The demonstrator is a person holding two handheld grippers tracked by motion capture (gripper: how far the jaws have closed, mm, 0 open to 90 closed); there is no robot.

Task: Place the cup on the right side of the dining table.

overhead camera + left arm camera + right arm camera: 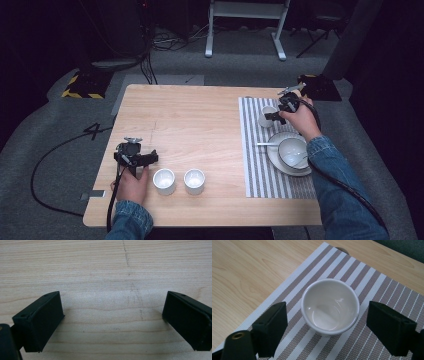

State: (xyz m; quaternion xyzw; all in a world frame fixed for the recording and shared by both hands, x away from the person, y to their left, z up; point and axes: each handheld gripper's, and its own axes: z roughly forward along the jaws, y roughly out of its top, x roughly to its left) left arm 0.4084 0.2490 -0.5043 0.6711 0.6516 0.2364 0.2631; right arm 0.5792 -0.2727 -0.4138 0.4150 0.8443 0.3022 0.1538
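A white cup (pixel 330 305) stands upright on the striped placemat (pixel 372 285), between the jaws of my right gripper (pixel 325 326), which is open with a gap on each side of the cup. From above, that cup (pixel 265 116) sits at the mat's far end, just left of my right gripper (pixel 280 111). My left gripper (pixel 137 159) hovers open over bare wood near the front left, with nothing between its jaws (pixel 112 322). Two more white cups (pixel 164 180) (pixel 194 181) stand side by side just right of it.
A white plate (pixel 278 159) on the placemat (pixel 255 165) carries a bowl (pixel 292 151), with a spoon (pixel 266 144) lying at the plate's left rim. A faint pencil line (pixel 130 277) crosses the wooden table (pixel 195 120). Cables trail off the table's front and right.
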